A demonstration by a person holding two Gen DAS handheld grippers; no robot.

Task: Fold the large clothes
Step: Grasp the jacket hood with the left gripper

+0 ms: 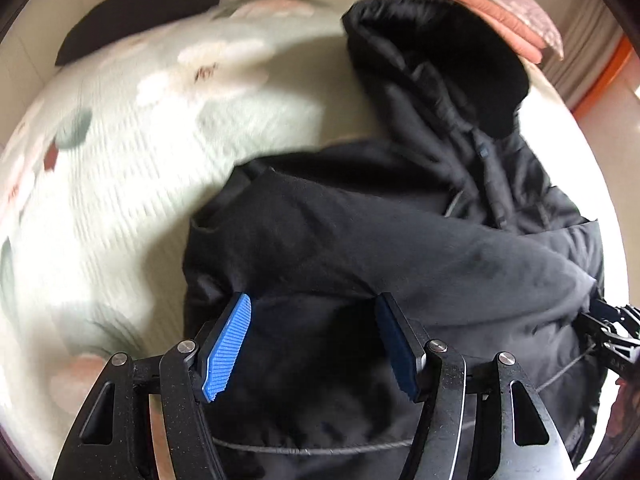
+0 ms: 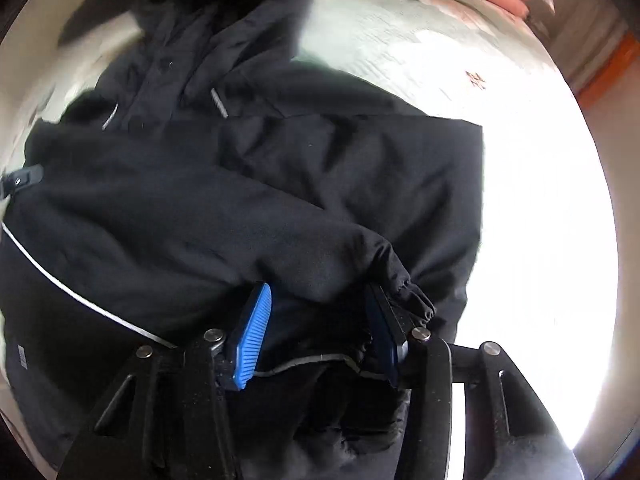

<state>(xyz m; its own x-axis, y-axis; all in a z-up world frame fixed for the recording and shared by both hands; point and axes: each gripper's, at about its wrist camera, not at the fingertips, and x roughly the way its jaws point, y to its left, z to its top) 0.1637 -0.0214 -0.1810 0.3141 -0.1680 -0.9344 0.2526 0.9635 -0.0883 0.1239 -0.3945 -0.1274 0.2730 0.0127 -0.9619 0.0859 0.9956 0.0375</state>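
A large black hooded jacket point(image 1: 400, 240) lies on a pale floral bedspread point(image 1: 140, 140). Its hood points away from me and one sleeve point(image 1: 400, 236) is folded across the body. My left gripper point(image 1: 314, 304) is open, its blue pads spread just above the jacket's lower part. The right gripper shows at the far right edge of the left wrist view point(image 1: 608, 328). In the right wrist view the jacket point(image 2: 240, 200) fills the frame. My right gripper point(image 2: 316, 292) is open over the folded sleeve's cuff point(image 2: 404, 284), with nothing between the pads.
Folded pink bedding point(image 1: 480, 4) lies at the far right of the bed. Another dark garment point(image 1: 152, 4) lies at the far left. An orange edge point(image 1: 608, 76) borders the bed on the right. Bright glare washes out the bedspread point(image 2: 540, 220) to the right of the jacket.
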